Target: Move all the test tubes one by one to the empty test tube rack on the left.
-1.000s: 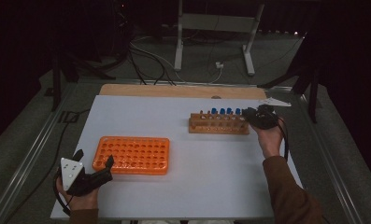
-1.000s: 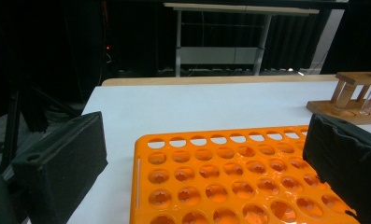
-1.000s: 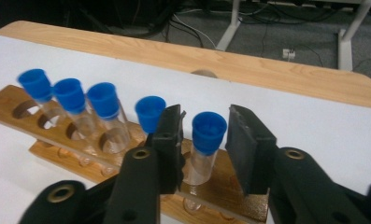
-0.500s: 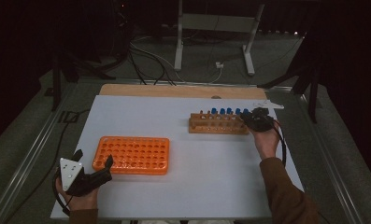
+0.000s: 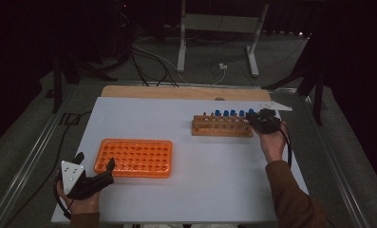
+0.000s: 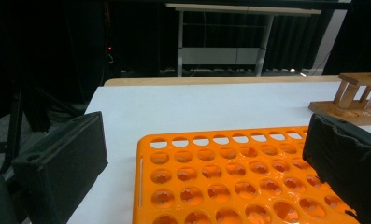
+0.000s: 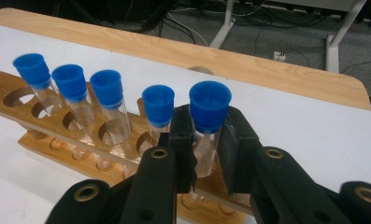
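- The right tongs [image 7: 205,154] are closing on the end test tube [image 7: 207,126], the one with a blue cap at the right end of the wooden rack [image 5: 222,126]; the jaws are sitting narrow against the glass just under the cap, on either side of it.
- That tube is standing upright in its hole, so it is looking gripped but not yet lifted.
- Four more blue-capped tubes [image 7: 106,105] are waiting in the same rack in a row beside it, and two holes at the far end are showing empty.
- The orange rack [image 5: 135,157] is lying well apart on the left part of the white table [image 5: 176,190], and every hole seen in it is bare.
- The left tongs [image 6: 211,163] are resting with jaws wide, holding nothing, one jaw on each side of the orange rack's near corner.
- Judging from this, the work is only starting: no tube is sitting in the orange rack, one is being taken, and all five remain to be carried across.
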{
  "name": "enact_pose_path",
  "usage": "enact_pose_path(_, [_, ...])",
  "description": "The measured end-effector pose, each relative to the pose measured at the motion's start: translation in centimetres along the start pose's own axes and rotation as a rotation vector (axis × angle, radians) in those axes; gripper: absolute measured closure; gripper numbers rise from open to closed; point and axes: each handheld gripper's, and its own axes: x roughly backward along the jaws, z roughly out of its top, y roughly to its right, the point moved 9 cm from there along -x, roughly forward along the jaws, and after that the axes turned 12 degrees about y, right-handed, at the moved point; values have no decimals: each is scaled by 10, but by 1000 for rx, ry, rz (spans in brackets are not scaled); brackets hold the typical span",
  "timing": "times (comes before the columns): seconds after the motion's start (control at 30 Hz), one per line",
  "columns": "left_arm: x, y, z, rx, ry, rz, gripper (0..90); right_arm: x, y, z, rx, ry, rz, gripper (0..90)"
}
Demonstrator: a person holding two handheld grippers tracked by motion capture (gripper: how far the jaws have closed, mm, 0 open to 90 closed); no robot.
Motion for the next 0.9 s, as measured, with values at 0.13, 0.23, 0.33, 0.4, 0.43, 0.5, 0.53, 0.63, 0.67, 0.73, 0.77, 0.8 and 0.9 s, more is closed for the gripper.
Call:
enact_pose_path(0.13, [0,0,0,-1,-2,1,8,5,1,6,0,17,3,767])
enact_pose_path(0.23, [0,0,0,0,-1,4,9,10,1,12,2,34,7,767])
enact_pose_path(0.33, [0,0,0,1,-2,5,15,13,2,18,-5,47,11,767])
enact_pose_path(0.4, [0,0,0,1,-1,4,15,16,2,23,-4,59,10,767])
enact_pose_path(0.43, [0,0,0,1,-1,4,15,16,2,23,-4,59,10,767])
enact_pose_path(0.5, [0,-1,0,2,-2,4,15,19,2,30,0,75,12,768])
enact_pose_path(0.53, [0,-1,0,2,-2,3,15,19,2,30,0,75,12,768])
enact_pose_path(0.63, [0,0,0,3,-2,3,15,23,1,36,9,87,15,767])
enact_pose_path(0.67, [0,0,0,3,-2,3,15,24,1,38,12,89,16,767])
enact_pose_path(0.73, [0,0,0,3,-2,3,15,25,1,41,11,95,18,768])
enact_pose_path(0.77, [0,-1,-1,3,-2,3,15,26,1,43,11,100,21,768])
enact_pose_path(0.8, [0,-1,-1,4,-3,4,15,28,0,44,2,106,28,768])
enact_pose_path(0.9, [0,-1,-1,6,-5,5,15,31,0,47,-9,119,41,768])
